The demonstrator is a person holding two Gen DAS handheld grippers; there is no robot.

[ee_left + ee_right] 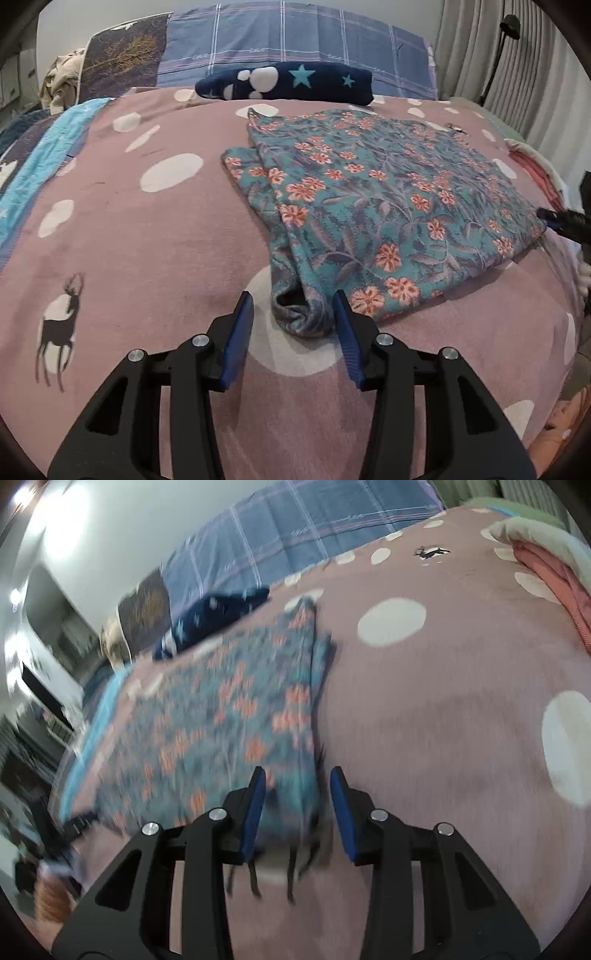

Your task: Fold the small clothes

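- The bed carries a pink blanket with white dots and a deer print.
- A folded teal floral garment lies flat in the middle of it.
- A navy star-print cloth lies behind, near the pillows.
- The left claw stands part open, a garment corner between its 2 fingers, unpinched.
- The right claw likewise stands part open over the garment's blurred edge.

The left wrist view looks forward and down along its own fingers from low over the pink bedspread, facing the plaid pillow at the head; the right wrist view sits equally low, angled leftward across the bed, blurred; both share the floral garment, its near corners close before each lens, and the navy star cloth
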